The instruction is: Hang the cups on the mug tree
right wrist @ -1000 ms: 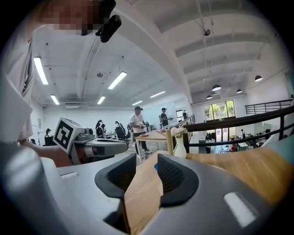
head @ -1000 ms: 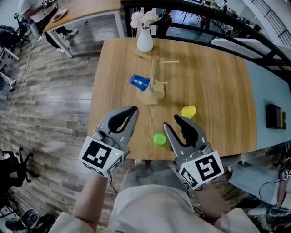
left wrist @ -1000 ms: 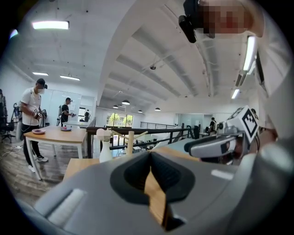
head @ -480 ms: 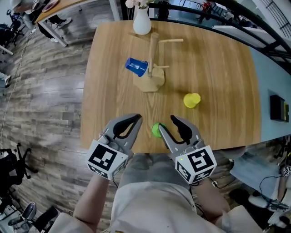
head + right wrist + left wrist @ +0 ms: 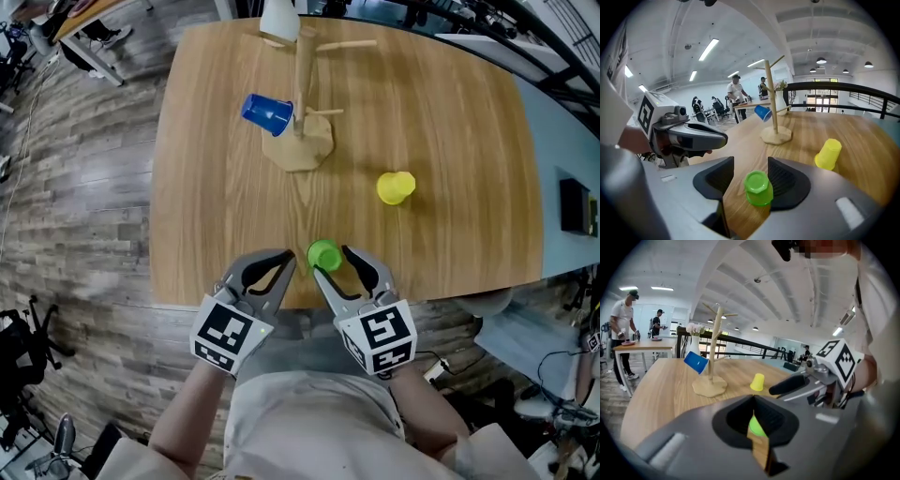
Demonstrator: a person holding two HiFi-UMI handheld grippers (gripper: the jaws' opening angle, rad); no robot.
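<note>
My R gripper [image 5: 748, 165] jaws are opening round the inverted green cup [image 5: 758, 188], not gripping; L gripper [image 5: 753, 399] clenched, empty.

A light wooden table [image 5: 450, 141] stands on a grey-brown plank floor [image 5: 75, 206] that spreads toward nine o'clock. Another desk [image 5: 80, 17] stands at eleven o'clock. A black railing [image 5: 843, 85] runs from twelve to two o'clock. Strip lights [image 5: 708, 49] glow on the white ribbed ceiling [image 5: 754, 282].
</note>
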